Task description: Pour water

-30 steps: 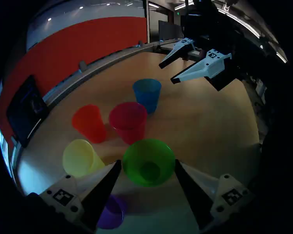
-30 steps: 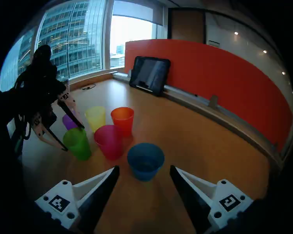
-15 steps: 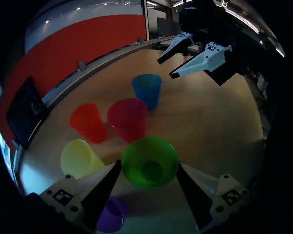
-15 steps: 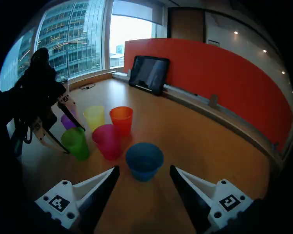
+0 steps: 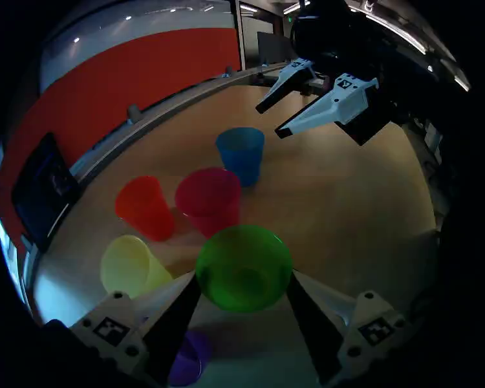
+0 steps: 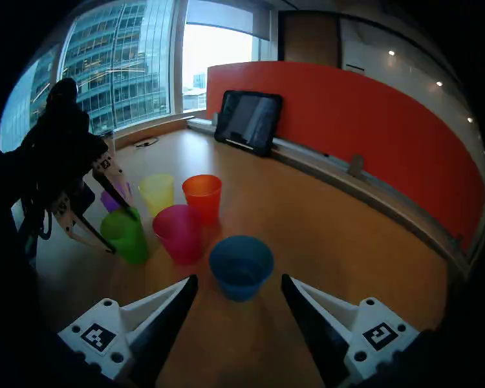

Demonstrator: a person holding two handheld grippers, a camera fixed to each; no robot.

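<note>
- Framing the green cup, the left tool has its fingers set wide, one on each side of the wall. I cannot tell whether they touch it.
- The right tool is also wide and holds nothing. The blue cup stands just past its tips, apart from them.
- Both cups stand upright on the surface. The pink cup is just beyond the green one, on its far side.
- The cups look like thin plastic, so probably light, smooth and quick to flex or slip under a hard pinch.
- They widen upward, so a gentle hold on the wall, a little below the rim, seems safest.
- I cannot tell whether either cup holds water. A filled cup would slosh, so it would need a slow lift and tilt.
</note>
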